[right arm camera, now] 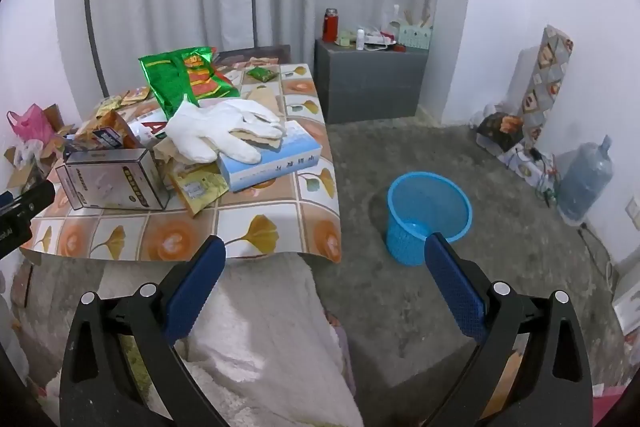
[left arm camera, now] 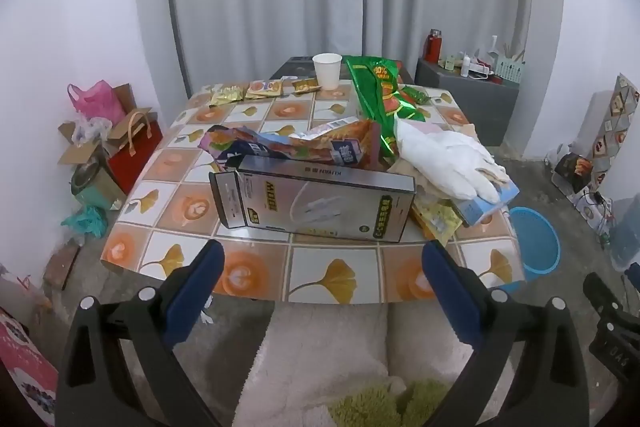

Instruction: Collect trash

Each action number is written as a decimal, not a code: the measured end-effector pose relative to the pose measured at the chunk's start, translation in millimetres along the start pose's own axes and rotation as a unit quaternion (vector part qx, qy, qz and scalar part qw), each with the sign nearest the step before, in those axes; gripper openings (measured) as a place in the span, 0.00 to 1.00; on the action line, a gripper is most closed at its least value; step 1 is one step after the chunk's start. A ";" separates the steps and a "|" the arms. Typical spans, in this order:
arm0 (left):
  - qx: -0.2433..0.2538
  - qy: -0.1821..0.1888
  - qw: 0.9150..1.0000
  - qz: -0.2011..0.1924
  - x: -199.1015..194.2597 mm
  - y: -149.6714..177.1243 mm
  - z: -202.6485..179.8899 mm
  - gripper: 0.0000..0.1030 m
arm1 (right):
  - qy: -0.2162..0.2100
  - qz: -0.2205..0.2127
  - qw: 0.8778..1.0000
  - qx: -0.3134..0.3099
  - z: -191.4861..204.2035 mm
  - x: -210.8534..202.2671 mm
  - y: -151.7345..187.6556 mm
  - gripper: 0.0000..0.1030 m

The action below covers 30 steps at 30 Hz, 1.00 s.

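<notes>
While both tools hang short of the table's near edge, the left gripper [left arm camera: 322, 263] and the right gripper [right arm camera: 326, 259] each stand spread wide with nothing between their blue pads. On the table with the ginkgo-leaf tiled cloth [left arm camera: 256, 115] lies the trash: one silver rectangular cardboard box [left arm camera: 316, 203] nearest, one light-blue flat carton [right arm camera: 270, 157] to its right under one white fabric glove [right arm camera: 216, 133], one large green foil snack bag [left arm camera: 376, 91] farther back, one crumpled orange-and-purple wrapper [left arm camera: 288, 145] behind the box, three small gold sachets [left arm camera: 264, 91] along the far edge, and one white paper cup [left arm camera: 327, 70]. One round blue plastic mesh basket [right arm camera: 428, 219] stands on the floor, right of the table.
</notes>
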<state>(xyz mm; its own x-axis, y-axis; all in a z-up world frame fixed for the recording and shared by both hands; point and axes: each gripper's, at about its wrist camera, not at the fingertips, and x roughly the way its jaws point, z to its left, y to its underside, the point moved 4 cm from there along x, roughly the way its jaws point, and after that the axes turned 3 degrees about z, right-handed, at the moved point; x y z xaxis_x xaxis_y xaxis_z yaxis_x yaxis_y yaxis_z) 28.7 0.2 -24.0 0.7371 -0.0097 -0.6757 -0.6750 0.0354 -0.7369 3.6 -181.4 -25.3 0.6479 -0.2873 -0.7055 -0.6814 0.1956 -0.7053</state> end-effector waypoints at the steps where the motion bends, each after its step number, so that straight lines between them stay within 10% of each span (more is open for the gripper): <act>1: 0.003 -0.003 1.000 0.008 4.2 3.7 0.1 0.94 | 0.000 0.001 1.000 0.001 -0.7 0.4 0.3 0.92; 30: -0.011 -0.016 1.000 0.020 9.4 3.7 14.6 0.94 | 0.000 0.001 1.000 0.000 -7.8 5.7 1.9 0.92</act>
<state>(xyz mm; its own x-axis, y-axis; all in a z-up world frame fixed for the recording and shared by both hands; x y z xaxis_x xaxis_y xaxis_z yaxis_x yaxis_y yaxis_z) 33.6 14.8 -32.8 0.7095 0.0237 -0.7043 -0.7047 0.0134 -0.7094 3.3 -190.0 -30.1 0.6473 -0.2866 -0.7063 -0.6823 0.1954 -0.7045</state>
